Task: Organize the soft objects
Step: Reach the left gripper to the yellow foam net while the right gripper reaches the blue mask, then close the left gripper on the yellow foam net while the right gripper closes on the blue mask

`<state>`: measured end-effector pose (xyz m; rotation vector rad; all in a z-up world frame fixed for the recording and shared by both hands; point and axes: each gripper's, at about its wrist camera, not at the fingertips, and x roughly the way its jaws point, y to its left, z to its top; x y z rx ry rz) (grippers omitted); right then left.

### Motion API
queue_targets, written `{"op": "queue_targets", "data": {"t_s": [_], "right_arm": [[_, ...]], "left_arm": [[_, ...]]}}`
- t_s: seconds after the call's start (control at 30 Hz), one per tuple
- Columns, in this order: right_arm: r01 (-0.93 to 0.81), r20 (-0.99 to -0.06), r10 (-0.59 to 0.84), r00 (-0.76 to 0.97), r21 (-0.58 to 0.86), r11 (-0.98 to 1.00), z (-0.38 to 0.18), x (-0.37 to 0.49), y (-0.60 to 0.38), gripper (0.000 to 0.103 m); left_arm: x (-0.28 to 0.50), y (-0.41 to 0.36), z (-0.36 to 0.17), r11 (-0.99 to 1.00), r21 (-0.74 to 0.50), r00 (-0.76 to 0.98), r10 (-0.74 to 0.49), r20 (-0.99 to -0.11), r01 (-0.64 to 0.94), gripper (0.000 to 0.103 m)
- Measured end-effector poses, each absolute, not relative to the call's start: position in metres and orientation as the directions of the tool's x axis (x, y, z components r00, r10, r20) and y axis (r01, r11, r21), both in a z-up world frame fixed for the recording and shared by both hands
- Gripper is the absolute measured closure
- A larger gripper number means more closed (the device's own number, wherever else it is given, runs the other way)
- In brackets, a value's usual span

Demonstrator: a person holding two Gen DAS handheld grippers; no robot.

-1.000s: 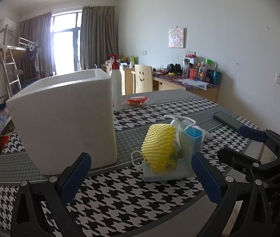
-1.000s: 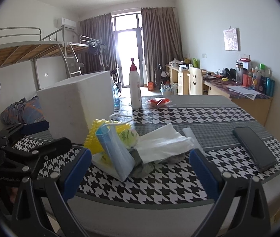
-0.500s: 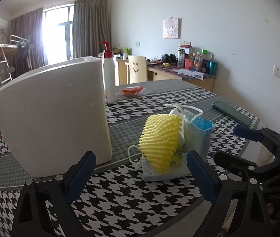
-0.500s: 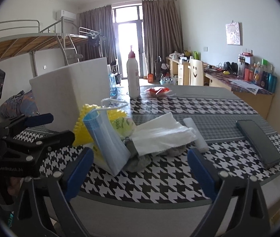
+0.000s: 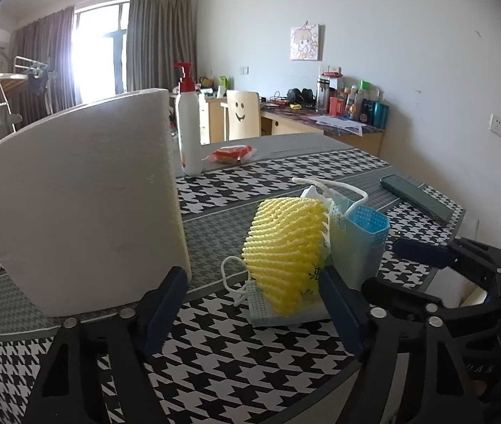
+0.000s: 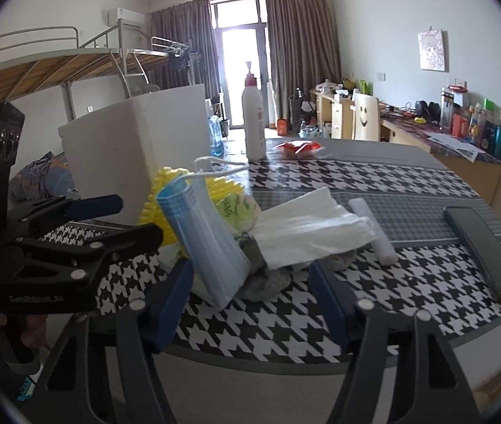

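Desk with black-white houndstooth cloth fills the lower frame. Big white foam box at left, open top. Soft pile frame-centre just right of it: yellow foam net sleeve, pale blue pleated face masks, white folded tissue. Left gripper and right gripper: jaws have just been narrowing, now part-open, empty, pile ahead, no contact. Likely lining up a grab to move softs into box.
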<state>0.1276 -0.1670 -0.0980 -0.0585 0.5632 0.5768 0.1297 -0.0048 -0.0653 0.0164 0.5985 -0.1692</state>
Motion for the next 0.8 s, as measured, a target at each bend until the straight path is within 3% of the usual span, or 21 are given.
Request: {"op": "queue_targets", "data": {"t_s": [0.2,0.37,0.5,0.6,0.77,0.8], "right_arm": [[-0.550,-0.533,0.518,0.669,0.115,0.827,-0.102,0.130,-0.163,0.046],[-0.564,-0.547,0.529,0.649,0.122,0.817,-0.106,0.131,-0.160,0.057],[-0.565,-0.554,0.531,0.641,0.127,0.815,-0.107,0.134,-0.159,0.061],[-0.564,-0.559,0.527,0.639,0.124,0.816,-0.109,0.134,-0.157,0.061],[-0.568,-0.570,0.522,0.635,0.114,0.815,-0.109,0.132,-0.155,0.087],[-0.567,-0.569,0.522,0.636,0.114,0.816,-0.108,0.132,-0.155,0.088]], "left_arm": [[0.134,-0.010,-0.068,0.984,-0.025,0.801,-0.157,-0.578,0.175,0.044],[0.138,-0.010,-0.070,0.985,-0.035,0.796,-0.158,-0.585,0.171,0.064],[0.139,-0.012,-0.071,0.984,-0.034,0.790,-0.162,-0.591,0.176,0.071],[0.141,-0.015,-0.073,0.983,-0.040,0.783,-0.167,-0.599,0.179,0.084],[0.140,-0.017,-0.073,0.978,-0.049,0.776,-0.190,-0.601,0.201,0.092],[0.140,-0.017,-0.073,0.978,-0.050,0.778,-0.192,-0.599,0.203,0.092]]}}
